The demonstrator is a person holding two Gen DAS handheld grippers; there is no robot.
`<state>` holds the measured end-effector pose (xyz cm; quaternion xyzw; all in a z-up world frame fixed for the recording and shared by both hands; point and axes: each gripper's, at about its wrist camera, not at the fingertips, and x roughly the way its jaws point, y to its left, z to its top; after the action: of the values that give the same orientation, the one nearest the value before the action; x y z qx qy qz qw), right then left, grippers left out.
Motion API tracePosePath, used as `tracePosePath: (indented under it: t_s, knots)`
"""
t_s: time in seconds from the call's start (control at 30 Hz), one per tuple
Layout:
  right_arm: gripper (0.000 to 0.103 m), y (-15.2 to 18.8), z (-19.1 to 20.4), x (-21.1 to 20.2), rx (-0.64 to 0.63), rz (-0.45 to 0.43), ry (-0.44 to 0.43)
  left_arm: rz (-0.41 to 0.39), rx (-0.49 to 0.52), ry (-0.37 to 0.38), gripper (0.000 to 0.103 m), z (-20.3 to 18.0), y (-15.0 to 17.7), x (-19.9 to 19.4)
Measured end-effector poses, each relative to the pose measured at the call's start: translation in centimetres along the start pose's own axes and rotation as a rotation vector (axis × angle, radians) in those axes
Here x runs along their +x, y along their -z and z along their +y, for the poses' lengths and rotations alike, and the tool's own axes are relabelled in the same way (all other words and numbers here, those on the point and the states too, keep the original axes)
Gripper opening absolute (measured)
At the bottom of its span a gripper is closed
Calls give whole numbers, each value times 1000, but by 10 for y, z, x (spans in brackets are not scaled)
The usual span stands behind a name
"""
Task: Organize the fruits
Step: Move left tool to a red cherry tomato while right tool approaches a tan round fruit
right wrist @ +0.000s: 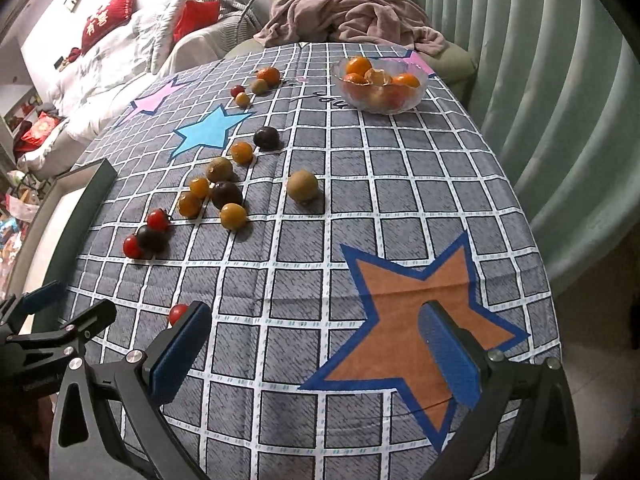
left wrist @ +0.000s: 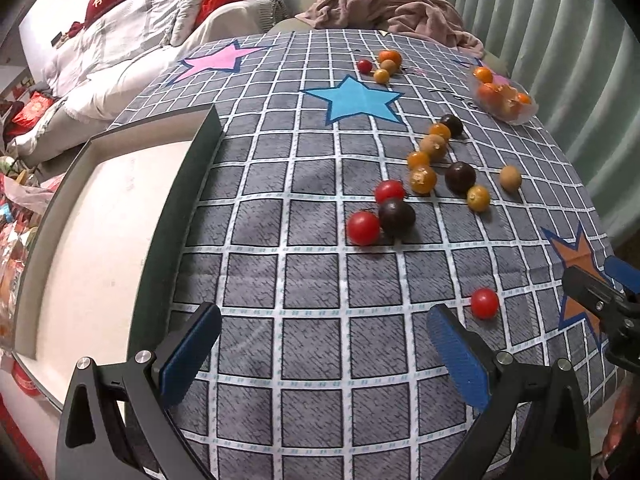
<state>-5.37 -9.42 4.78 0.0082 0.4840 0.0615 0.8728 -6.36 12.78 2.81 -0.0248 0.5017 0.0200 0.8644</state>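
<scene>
Fruits (right wrist: 224,194), round and glossy, dot checked quilted tablecloth (right wrist: 360,184).

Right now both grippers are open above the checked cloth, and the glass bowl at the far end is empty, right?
Not quite. The glass bowl is not empty: the right wrist view shows oranges in it. The rest holds: the left gripper and the right gripper are both open above the checked cloth.

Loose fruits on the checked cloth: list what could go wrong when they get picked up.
1. The lone red tomato lies near the table edge; a nudge might roll it off.
2. The dark fruit touches two red tomatoes; gripping one may scatter the others.
3. The glass bowl stands near the far edge.
</scene>
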Motion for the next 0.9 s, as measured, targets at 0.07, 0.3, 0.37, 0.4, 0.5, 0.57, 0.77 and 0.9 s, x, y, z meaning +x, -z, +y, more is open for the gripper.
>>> tracePosePath:
  t_s: [0.07,0.3,0.37,0.4,0.5,0.57,0.77,0.9]
  knots:
    - [103,0,0,0,-1,2,-1,4,-4,-3,103,2,-1,2]
    - [103,4,3,4,-8,10,-5,17,-10,-13,103,3,-1,6]
    - [103,5,4,5,-7,12,-9,18,-8,-14,103,4,-2,7]
    - [103,5,4,6,-7,13,-11,18,-7,-15,103,4,-2,7]
    - [103,6,6,6,-11,14,-15,17,1,-19,103,3,-3,9]
    - [103,7,8,6,-16,14,-16,18,4,-22,103,2,-4,9]
    - [103,12,15,8,-38,21,-30,22,23,-29,103,0,-7,14]
    - [103,16,21,9,-58,27,-40,27,35,-33,103,-1,-9,19]
